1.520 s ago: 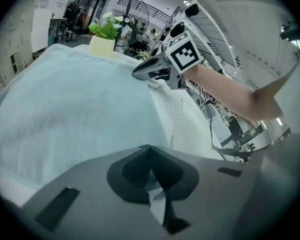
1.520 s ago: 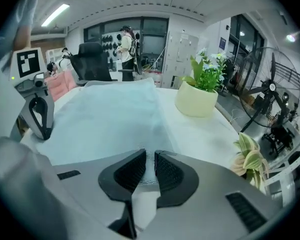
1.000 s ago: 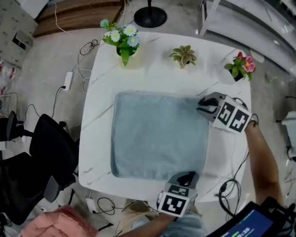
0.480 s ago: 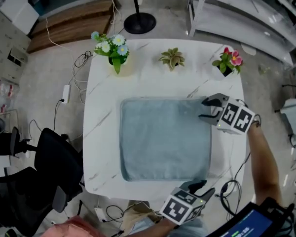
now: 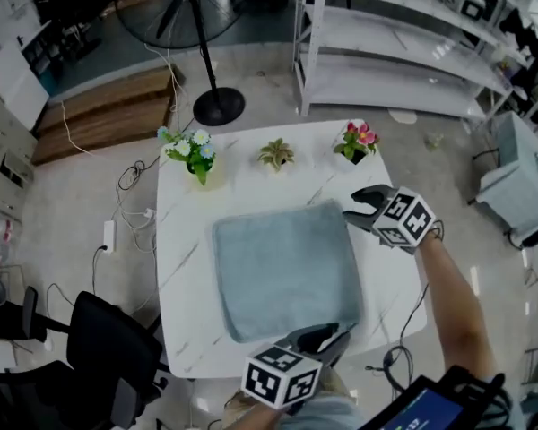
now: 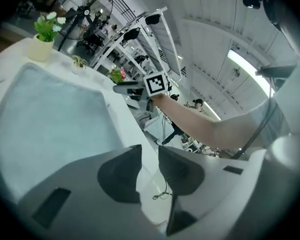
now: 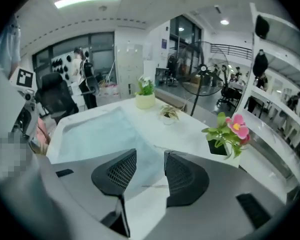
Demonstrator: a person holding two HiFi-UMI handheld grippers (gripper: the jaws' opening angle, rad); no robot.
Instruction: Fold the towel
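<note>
1. Towel lies spread flat in the middle of your white tabletop.
2. Your left hand-held gripper hangs by the towel's near corner, jaws closing on nothing.
3. Your right hand-held gripper hovers beside the far right corner, spread and empty.

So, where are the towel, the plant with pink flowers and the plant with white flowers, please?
towel (image 5: 285, 271): head view, middle of the cloth.
plant with pink flowers (image 5: 359, 139): head view, on the blossoms.
plant with white flowers (image 5: 191, 149): head view, among the blossoms and leaves.
</note>
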